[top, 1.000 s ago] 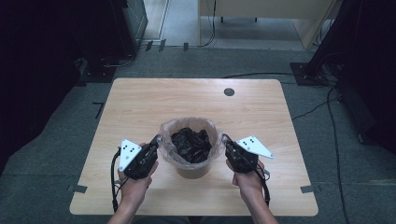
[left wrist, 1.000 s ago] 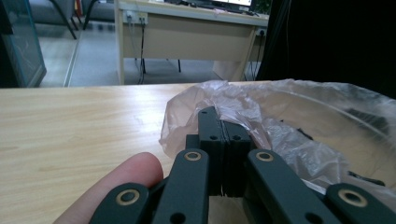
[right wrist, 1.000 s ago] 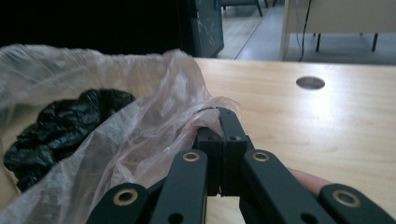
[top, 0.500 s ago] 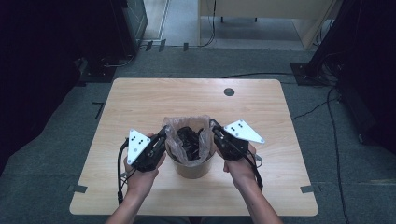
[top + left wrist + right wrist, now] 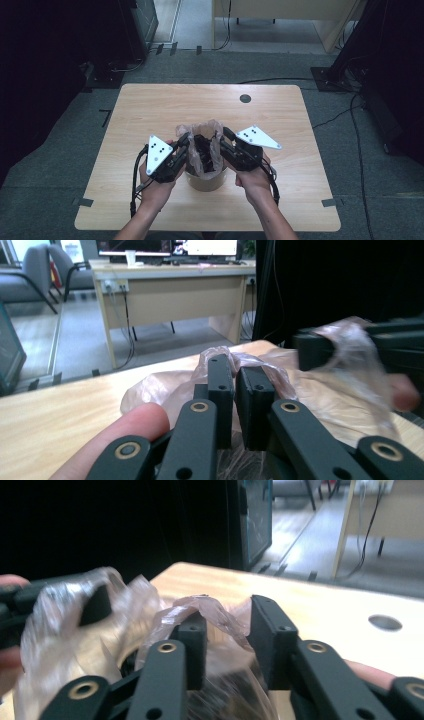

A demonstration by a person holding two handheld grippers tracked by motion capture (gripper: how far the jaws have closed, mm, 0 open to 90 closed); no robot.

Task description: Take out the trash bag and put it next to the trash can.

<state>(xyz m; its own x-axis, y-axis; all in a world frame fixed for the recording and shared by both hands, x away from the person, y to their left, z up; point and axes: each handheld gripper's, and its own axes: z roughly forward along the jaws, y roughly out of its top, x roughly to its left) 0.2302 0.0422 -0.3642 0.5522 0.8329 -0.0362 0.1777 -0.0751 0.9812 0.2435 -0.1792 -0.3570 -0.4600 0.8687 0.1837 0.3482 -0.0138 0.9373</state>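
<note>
While the left tongs (image 5: pixel 234 390) pinch the plastic liner (image 5: pixel 202 145), the right tongs (image 5: pixel 227 630) gape.

Office or lab workroom, by look of it; I stand at light wooden table (image 5: pixel 150 115) with cable grommet hole (image 5: pixel 245 98); grey carpet floor (image 5: pixel 350 165) around it; beyond, long desk (image 5: pixel 175 290) carrying monitors (image 5: pixel 165 247), wall sockets with cables hanging down; grey chairs (image 5: pixel 45 267) at side; black curtain (image 5: pixel 340 285) hung close by.
</note>
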